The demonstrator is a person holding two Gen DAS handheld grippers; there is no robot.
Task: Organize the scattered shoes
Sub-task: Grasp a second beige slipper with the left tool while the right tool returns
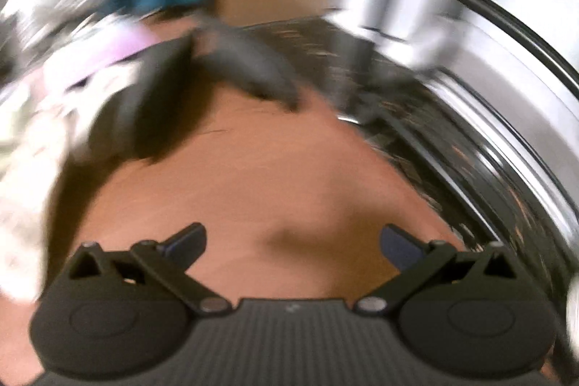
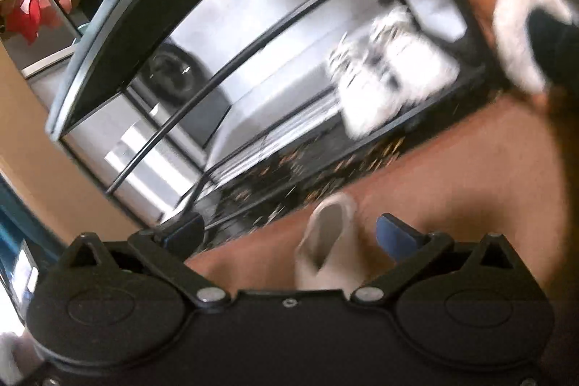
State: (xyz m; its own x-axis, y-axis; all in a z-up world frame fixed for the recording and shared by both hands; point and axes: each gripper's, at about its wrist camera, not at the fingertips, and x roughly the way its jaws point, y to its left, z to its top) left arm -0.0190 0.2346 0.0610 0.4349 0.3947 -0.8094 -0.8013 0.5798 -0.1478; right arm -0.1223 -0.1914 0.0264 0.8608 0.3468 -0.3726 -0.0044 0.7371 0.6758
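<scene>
Reddish-brown floor point(image 2: 452, 176) carries a black wire shoe rack point(image 2: 202, 89) with white sneakers point(image 2: 391, 75) on its bottom shelf, a beige shoe point(image 2: 325, 241) just before it, and two dark shoes point(image 1: 246, 64), blurred.

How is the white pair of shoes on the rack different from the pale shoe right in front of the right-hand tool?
The white pair of shoes sits on the black rack's lower shelf; the pale shoe lies on the reddish floor.
The white pair carries dark markings; the pale shoe looks plain beige.
The pair lies far from the right gripper; the pale shoe lies between its open fingers.
Both are light-coloured and blurred.
</scene>
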